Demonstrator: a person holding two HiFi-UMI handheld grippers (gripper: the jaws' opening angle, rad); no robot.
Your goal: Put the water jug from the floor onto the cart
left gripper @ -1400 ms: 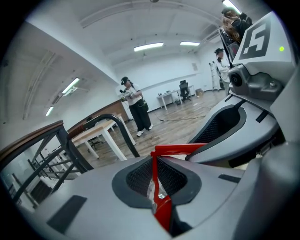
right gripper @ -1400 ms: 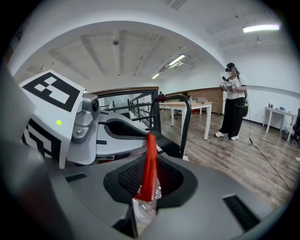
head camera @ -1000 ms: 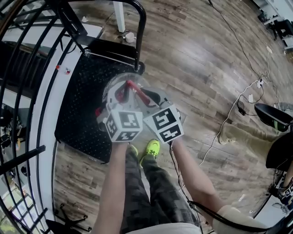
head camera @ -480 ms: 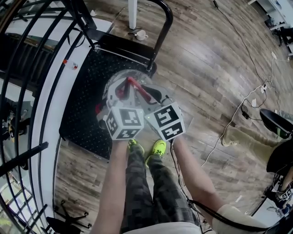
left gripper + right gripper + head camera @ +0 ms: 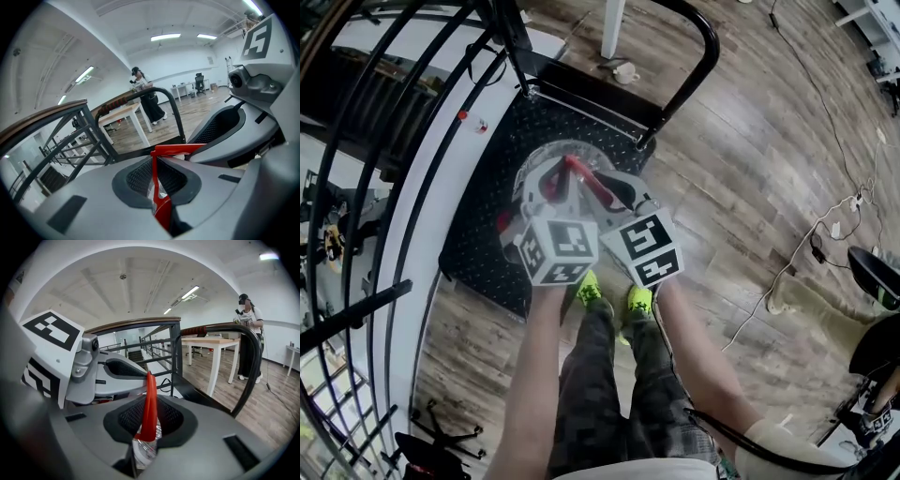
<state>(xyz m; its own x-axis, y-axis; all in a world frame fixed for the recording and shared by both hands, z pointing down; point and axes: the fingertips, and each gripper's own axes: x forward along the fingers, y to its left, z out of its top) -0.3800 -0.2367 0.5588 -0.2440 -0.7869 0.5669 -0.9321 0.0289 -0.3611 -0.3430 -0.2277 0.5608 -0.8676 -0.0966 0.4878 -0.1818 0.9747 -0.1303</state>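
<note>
The clear water jug [image 5: 546, 161] hangs by its red handle [image 5: 584, 182] over the near part of the black cart deck [image 5: 483, 246]. My left gripper [image 5: 547, 194] and right gripper [image 5: 617, 194] sit side by side, both shut on that handle. In the left gripper view the red handle [image 5: 161, 187] is pinched between the grey pads, with the right gripper [image 5: 225, 126] just beyond. In the right gripper view the handle [image 5: 149, 408] and a bit of clear jug [image 5: 143, 449] sit in the jaws, with the left gripper [image 5: 112, 372] close by. The jug's lower body is hidden.
The cart's black push bar [image 5: 705, 49] rises at its far end. A black stair railing [image 5: 356, 141] runs along the left. A white table leg [image 5: 612, 23] and a cup [image 5: 626, 72] lie beyond the cart. Cables [image 5: 811, 253] trail on the right. A person [image 5: 248, 333] stands farther off.
Both grippers have carried the jug forward together, from the cart's near edge to farther over the deck. The feet have stepped up behind. The grips have not changed.
</note>
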